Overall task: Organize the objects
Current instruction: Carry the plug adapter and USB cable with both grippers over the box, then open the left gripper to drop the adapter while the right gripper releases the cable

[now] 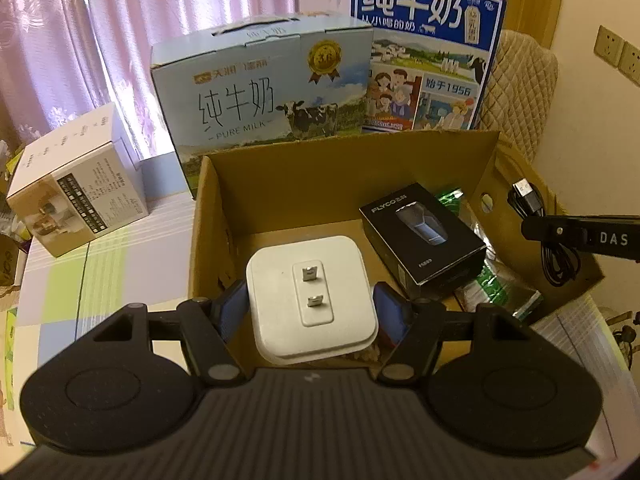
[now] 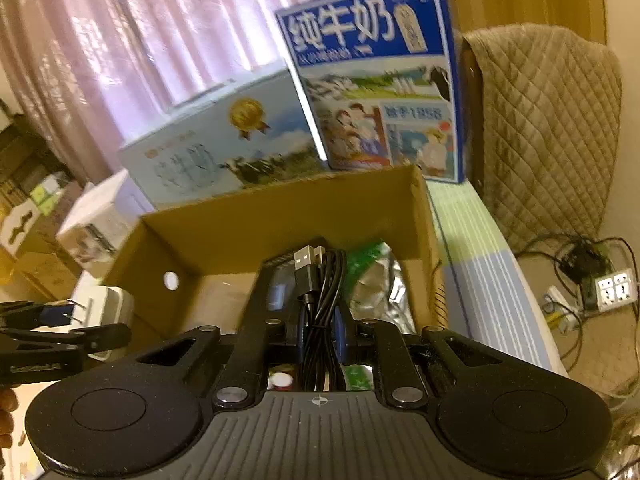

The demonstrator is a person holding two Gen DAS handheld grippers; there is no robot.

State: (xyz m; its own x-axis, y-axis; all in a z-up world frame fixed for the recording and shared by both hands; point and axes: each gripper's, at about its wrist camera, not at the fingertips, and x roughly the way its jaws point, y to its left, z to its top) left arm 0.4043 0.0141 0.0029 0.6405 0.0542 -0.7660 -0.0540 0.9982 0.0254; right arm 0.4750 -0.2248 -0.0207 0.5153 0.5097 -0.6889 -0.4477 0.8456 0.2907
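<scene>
- Clamped between the blue pads of the left gripper (image 1: 311,312) sits a white plug-in charger block (image 1: 312,300), prongs facing up; the jaws stand part-way apart because the block is wide, and the side-on hold keeps the prongs clear of the pads.
- Below and beyond it lies an open cardboard box (image 1: 352,172), evidently where loose things are gathered; the block hangs over its near left floor, so lowering it in looks like the step in hand.
- Already in the box: a black FLYCO shaver carton (image 1: 422,236) toward the right, resting partly on green-and-silver foil packets (image 1: 500,292).
- On the other side, the right gripper (image 2: 320,332) is pinched tight on a bundled black USB cable (image 2: 320,296), gripped around the middle of the coil so the loops stay together; it hangs above the box's right part, over the foil packets.
- Behind the box stand two milk cartons, a pale blue one (image 1: 260,92) and a dark blue one (image 1: 428,60), with a small white product box (image 1: 76,184) off to the left on the checked tablecloth (image 1: 100,272).
- Risk, in my judgement: the cable's loose ends could snag the box wall on release.
</scene>
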